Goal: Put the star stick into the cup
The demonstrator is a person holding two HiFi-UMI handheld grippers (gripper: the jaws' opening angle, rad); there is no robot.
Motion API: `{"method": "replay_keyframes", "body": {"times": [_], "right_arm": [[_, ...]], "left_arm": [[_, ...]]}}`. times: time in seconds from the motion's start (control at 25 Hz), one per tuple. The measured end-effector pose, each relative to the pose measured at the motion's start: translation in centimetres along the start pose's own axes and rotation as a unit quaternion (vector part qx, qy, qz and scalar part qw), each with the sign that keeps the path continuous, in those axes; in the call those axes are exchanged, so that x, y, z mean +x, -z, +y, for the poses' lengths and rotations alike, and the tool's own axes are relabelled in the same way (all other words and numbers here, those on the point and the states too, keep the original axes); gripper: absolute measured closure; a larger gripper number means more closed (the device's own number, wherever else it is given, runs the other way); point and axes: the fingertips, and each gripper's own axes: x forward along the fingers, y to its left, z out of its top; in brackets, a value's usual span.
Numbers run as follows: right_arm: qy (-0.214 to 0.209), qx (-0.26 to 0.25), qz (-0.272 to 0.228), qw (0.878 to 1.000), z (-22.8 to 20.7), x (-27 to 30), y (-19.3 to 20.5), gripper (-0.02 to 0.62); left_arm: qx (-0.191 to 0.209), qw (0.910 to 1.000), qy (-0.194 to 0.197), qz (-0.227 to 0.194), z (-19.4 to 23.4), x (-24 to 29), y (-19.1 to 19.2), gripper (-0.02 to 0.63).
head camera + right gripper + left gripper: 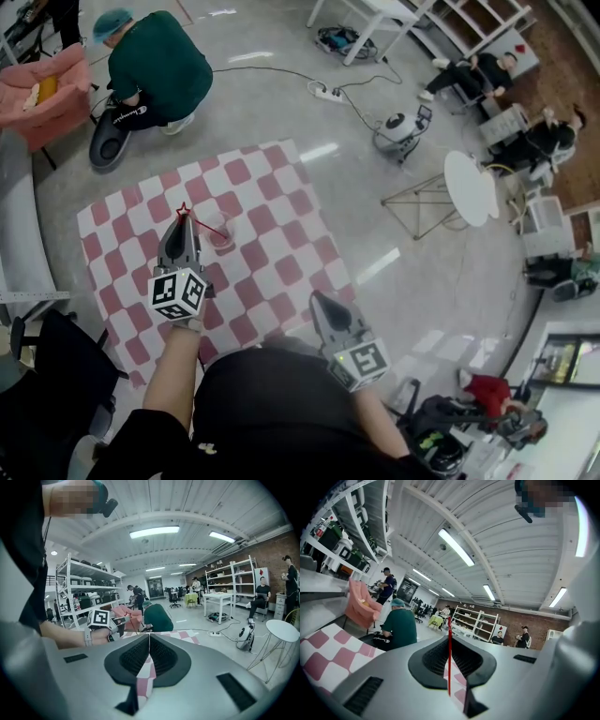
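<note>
Left gripper view: left tool (451, 644) pinched tight on star stick (449, 667) — thin red rod, likely light, stiff, snappable, prone to swivel; grip near star end suits. Head view: free end reaches clear cup (221, 236) on checkered mat (272, 216). Right tool (317, 300) — jaws together, nothing held.

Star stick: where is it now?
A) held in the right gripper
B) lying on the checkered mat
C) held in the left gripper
C: the left gripper is shut on the thin red star stick; the right gripper is shut with nothing between its jaws.
</note>
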Motion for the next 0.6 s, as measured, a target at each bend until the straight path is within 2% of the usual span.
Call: {"method": "replay_keyframes", "body": {"times": [0.6], "right_arm": [[0.019,-0.005,0.017,1.000,-0.2,0.6,1.1,0.578]], "left_arm": [[0.006,0.9996,-0.006,0.028,1.0,1.5,4.9,0.552]]}}
